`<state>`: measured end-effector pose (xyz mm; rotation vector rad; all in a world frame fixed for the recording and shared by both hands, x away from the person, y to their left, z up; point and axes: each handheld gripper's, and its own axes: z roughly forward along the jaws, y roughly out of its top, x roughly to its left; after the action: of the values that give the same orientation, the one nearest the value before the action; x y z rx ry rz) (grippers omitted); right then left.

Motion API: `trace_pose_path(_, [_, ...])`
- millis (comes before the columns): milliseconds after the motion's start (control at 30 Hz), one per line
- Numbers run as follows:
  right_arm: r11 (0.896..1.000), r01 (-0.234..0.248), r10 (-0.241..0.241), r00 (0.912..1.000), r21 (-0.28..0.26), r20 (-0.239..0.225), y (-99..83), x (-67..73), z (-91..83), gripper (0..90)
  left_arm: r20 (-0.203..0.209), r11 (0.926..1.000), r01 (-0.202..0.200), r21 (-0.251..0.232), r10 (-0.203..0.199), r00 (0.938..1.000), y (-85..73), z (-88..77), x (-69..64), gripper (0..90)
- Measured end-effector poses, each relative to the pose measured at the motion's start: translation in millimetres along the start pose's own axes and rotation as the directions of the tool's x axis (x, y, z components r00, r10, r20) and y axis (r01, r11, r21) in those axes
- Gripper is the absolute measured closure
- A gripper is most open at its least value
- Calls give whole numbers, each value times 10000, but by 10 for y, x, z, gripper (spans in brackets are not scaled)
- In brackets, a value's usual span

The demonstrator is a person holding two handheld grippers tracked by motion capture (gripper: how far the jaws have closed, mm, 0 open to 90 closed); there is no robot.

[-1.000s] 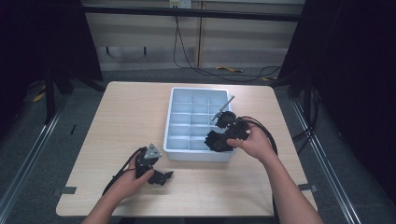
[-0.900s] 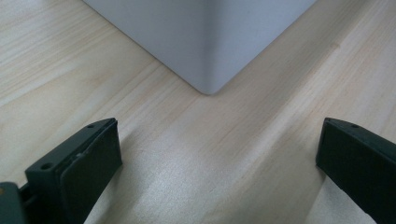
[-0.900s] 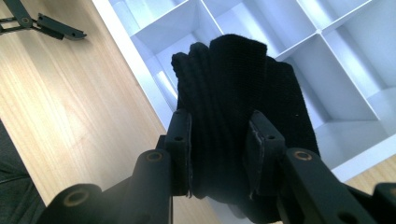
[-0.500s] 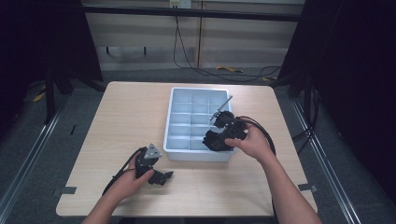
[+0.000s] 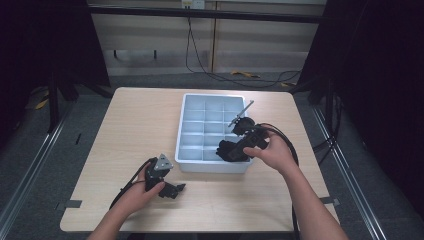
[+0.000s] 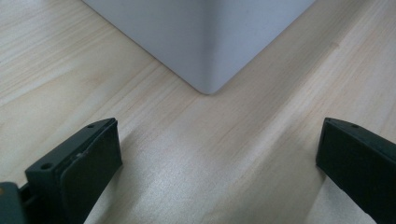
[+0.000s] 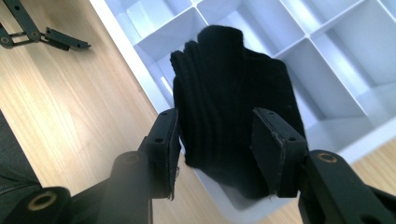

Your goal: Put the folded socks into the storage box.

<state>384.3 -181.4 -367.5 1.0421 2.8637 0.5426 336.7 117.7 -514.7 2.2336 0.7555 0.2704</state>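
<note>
A white tray (image 5: 212, 102) with several compartments stands mid-table. A black folded cloth (image 5: 231, 151) sits in its near right corner compartment. In the right gripper view the cloth (image 7: 224, 93) stands upright between the pads of my right gripper (image 7: 212, 116), over the tray's wall (image 7: 140, 46). The jaws have just been opening and the pads flank the cloth loosely. My right gripper (image 5: 228, 150) reaches in from the tray's right side. My left gripper (image 5: 176, 190) rests open on the wood in front of the tray. Its jaws (image 6: 219, 140) stand wide apart, facing the tray's corner (image 6: 205, 46).
The wooden table (image 5: 135, 130) has bare wood left of the tray and along the front edge. A black cable (image 5: 285, 145) loops from the right gripper beside the tray. Dark frames and floor rails surround the table.
</note>
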Motion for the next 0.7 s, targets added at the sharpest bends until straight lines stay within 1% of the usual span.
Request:
trace_pose_path(67, [10000,-14,14,9999,7,130,4,2,-41,515,-1,10000,0,1,0,10000,0,0,0,0])
trace_pose_path(133, [10000,12,-11,9999,-50,102,11,1,-92,515,-3,10000,0,-1,0,10000,0,0,0,0])
trace_pose_path(167, [10000,-60,61,9999,-37,87,18,3,-118,519,-2,10000,0,-3,0,10000,0,0,0,0])
trace_pose_path(233, [9999,-42,38,9996,116,283,41,7,-168,532,1,10000,1,8,-1,10000,0,-1,0,0])
trace_pose_path(267, [9998,-110,103,9994,187,333,54,7,-194,544,0,10000,1,5,-1,10000,0,-1,0,0])
trace_pose_path(300, [9997,-106,99,9994,202,332,64,-1,-216,565,4,10000,-10,3,10,10000,1,0,1,0])
trace_pose_path(333, [9993,-232,222,9991,282,363,78,-3,-237,589,2,10000,-7,-2,7,10000,0,0,1,0])
trace_pose_path(467, [9970,-496,458,9969,594,642,125,-26,-287,684,2,10000,-3,8,3,10000,0,-1,0,0])
trace_pose_path(567, [9957,-590,537,9957,710,749,158,-33,-282,744,16,10000,-7,37,7,10000,1,-3,1,0])
trace_pose_path(700, [9948,-506,430,9954,884,859,206,-36,-225,794,4,10000,0,7,0,10000,0,-1,0,0])
